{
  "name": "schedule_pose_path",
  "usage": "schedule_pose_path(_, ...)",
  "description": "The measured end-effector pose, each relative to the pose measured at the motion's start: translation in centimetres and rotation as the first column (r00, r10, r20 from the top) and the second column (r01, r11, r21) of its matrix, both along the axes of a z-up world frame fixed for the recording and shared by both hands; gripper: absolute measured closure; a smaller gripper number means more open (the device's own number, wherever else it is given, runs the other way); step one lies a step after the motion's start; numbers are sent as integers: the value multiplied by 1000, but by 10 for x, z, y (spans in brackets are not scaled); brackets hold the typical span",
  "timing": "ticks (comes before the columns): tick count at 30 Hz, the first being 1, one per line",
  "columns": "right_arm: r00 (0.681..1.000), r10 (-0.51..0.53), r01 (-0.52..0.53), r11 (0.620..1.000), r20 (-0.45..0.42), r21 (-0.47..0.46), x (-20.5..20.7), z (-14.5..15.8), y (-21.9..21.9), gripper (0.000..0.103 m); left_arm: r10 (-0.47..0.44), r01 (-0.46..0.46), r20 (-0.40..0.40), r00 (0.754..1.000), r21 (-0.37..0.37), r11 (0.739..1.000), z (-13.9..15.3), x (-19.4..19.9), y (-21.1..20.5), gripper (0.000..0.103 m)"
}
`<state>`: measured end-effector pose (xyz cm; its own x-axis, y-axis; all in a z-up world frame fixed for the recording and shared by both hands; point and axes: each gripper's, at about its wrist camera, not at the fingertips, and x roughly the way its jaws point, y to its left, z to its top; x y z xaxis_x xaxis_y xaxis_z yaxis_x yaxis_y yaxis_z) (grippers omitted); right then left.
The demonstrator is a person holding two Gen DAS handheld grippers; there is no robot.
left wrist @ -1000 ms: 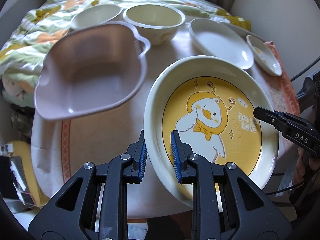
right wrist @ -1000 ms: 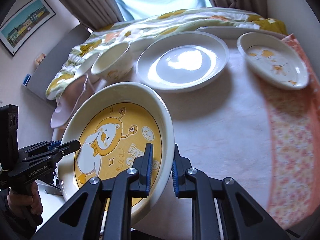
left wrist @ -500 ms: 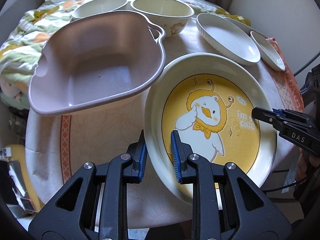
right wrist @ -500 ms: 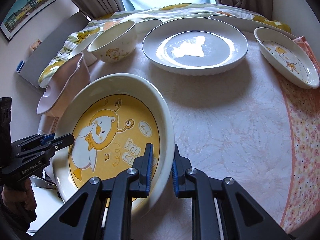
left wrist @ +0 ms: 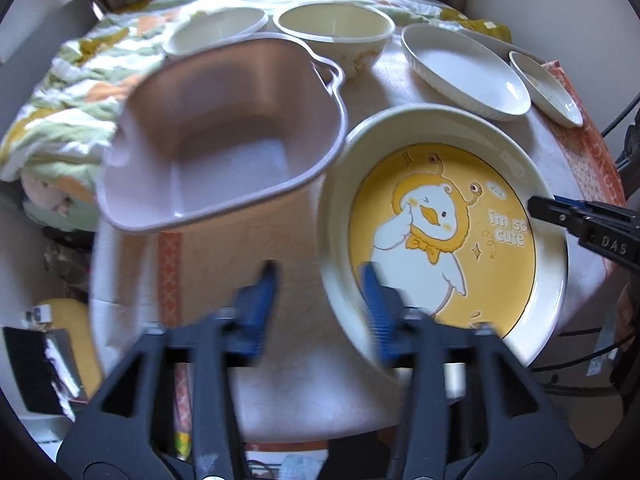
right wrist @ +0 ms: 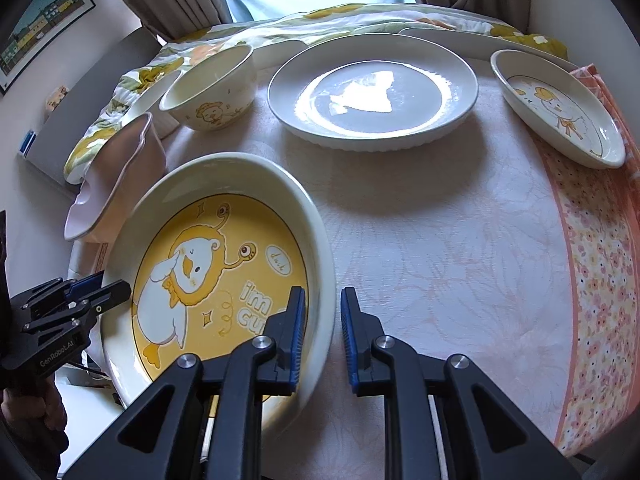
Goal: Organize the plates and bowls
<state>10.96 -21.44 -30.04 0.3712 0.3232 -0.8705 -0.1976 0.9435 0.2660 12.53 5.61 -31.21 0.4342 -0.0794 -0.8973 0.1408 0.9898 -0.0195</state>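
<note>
A large cream plate with a yellow duck picture [left wrist: 440, 224] lies on the table near its front edge; it also shows in the right wrist view [right wrist: 216, 272]. My left gripper [left wrist: 320, 300] is open, its fingers straddling the plate's left rim with a wide gap. My right gripper [right wrist: 322, 332] stands a little open around the plate's right rim. A pink square bowl [left wrist: 224, 136] sits just left of the plate, touching or nearly touching it. A cream bowl [right wrist: 208, 88], a white plate [right wrist: 372, 92] and a small duck dish [right wrist: 556, 108] stand behind.
A second cream bowl [left wrist: 216, 30] stands at the back left. A floral quilt [left wrist: 80, 80] lies behind the table. The table [right wrist: 440, 260] has a pale lace cloth with an orange flowered border at the right. Floor clutter lies below the left edge.
The duck plate has come down onto the table. My left gripper has opened wide off its rim. My right gripper has opened slightly. The pink bowl now appears closer.
</note>
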Motion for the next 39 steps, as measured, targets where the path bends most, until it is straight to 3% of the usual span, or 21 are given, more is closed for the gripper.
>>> schedule_pose_path(1, 1000, -6, 6, 1000, 4, 0, -1, 3, -2, 84, 1, -1, 18, 1000, 10, 1000, 5, -2, 1, 22)
schedule_pose_path(2, 1000, -8, 8, 1000, 3, -4, -2, 5, -3, 75, -1, 1, 32, 999, 17, 1000, 10, -5, 2, 18)
schedule_pose_path(3, 1000, -7, 7, 1000, -1, -11, -2, 7, -3, 57, -6, 5, 41, 999, 21, 1000, 15, -7, 2, 16)
schedule_pose_path(4, 1000, -4, 4, 1000, -4, -14, -4, 9, -3, 45, -10, 9, 44, 999, 30, 1000, 20, -9, 1, 15)
schedule_pose_path(5, 1000, -1, 1, 1000, -3, -9, -5, 11, -3, 23, -14, 13, 45, 999, 38, 999, 24, -10, 0, 15)
schedule_pose_path(6, 1000, -1, 1, 1000, 1, -3, -7, 14, -4, 10, -19, 17, 46, 999, 45, 999, 29, -12, -1, 15)
schedule_pose_path(11, 997, -13, 15, 1000, 79, -18, -8, 44, -14, 9, -31, 29, 98, 995, 20, 999, 66, -13, -9, 11)
schedule_pose_path(17, 989, 25, -8, 993, 145, -117, 11, 85, -29, 8, -4, 16, 223, 975, -50, 999, 116, 5, -16, 0)
schedule_pose_path(22, 985, 42, -23, 993, 168, -114, 43, 117, -51, 8, 49, -23, 216, 975, -122, 992, 134, 35, -36, 0)
schedule_pose_path(25, 987, 58, -44, 994, 147, -100, 73, 123, -71, 8, 80, -48, 191, 978, -170, 984, 133, 52, -52, 0)
schedule_pose_path(30, 978, 145, -118, 977, 153, -176, 117, 118, -88, 8, 194, -169, 134, 972, -181, 969, 119, 83, -83, 0)
schedule_pose_path(35, 954, 294, -286, 951, 55, -117, 179, 84, -94, 8, 307, -293, 30, 951, -224, 929, 81, 123, -105, 0)
schedule_pose_path(37, 937, 348, -345, 933, 17, -104, 197, 67, -90, 14, 336, -329, -5, 942, -227, 917, 63, 135, -110, 1)
schedule_pose_path(39, 919, 394, -393, 915, -13, -92, 211, 52, -88, 30, 353, -353, -40, 935, -220, 909, 46, 147, -117, 1)
